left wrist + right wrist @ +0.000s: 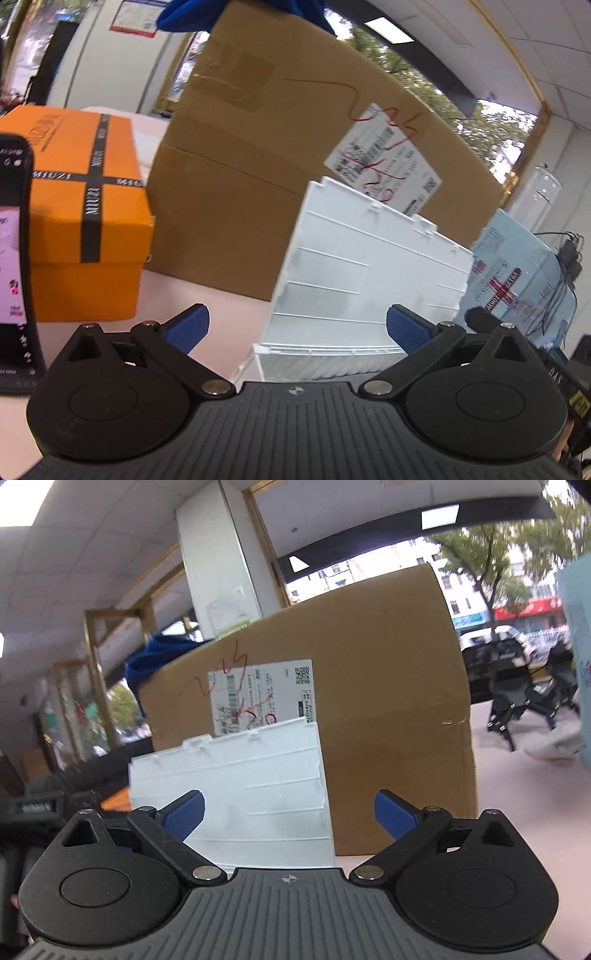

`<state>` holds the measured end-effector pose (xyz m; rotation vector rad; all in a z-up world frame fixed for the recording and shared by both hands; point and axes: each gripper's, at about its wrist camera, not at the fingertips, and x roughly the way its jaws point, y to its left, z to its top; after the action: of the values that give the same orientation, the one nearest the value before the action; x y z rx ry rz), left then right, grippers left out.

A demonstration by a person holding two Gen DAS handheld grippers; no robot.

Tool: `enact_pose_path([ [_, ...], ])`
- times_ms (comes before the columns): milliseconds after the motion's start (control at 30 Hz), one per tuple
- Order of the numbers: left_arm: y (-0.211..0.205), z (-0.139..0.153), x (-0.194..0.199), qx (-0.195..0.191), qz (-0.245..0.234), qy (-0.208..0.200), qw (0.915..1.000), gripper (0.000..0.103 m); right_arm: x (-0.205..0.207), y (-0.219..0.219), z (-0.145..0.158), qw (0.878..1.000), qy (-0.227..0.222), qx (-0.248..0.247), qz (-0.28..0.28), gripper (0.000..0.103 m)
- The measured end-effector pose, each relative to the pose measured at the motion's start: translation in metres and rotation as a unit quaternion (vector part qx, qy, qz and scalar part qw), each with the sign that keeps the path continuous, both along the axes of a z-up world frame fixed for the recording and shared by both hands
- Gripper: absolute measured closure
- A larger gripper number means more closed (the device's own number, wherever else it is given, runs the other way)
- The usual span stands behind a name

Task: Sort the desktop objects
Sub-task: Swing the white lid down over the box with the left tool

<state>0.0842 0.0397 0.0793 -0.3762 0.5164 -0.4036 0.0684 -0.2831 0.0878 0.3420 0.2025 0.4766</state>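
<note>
A white ribbed plastic organizer box (pixel 354 273) stands on the pale pink tabletop (pixel 207 306), right in front of my left gripper (pixel 297 326). That gripper is open, its blue pads wide apart and empty. In the right wrist view the same white box (pixel 251 786) sits just ahead and left of centre, with my right gripper (pixel 290 812) open and empty before it. Behind the white box stands a large brown cardboard box (pixel 258 177) with a shipping label and red scribbles, also the cardboard box (pixel 388 716) in the right view.
An orange gift box (pixel 85 221) with black ribbon print stands at left, a phone (pixel 14 258) with a lit screen upright at the far left edge. A light blue box (pixel 517 280) sits at right. Blue cloth (pixel 147 661) lies on the cardboard box. Black gear (pixel 517 686) stands far right.
</note>
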Motion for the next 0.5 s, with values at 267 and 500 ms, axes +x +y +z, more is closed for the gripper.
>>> enact_pose_path([
  [267, 0.001, -0.004, 0.004, -0.014, -0.047, -0.011, 0.9987, 0.004, 0.012, -0.001, -0.014, 0.999, -0.012, 0.02, 0.047, 0.018],
  [500, -0.003, -0.003, 0.001, -0.009, -0.067, -0.025, 0.9974, 0.004, 0.009, -0.006, -0.017, 0.995, -0.02, 0.049, 0.082, 0.015],
])
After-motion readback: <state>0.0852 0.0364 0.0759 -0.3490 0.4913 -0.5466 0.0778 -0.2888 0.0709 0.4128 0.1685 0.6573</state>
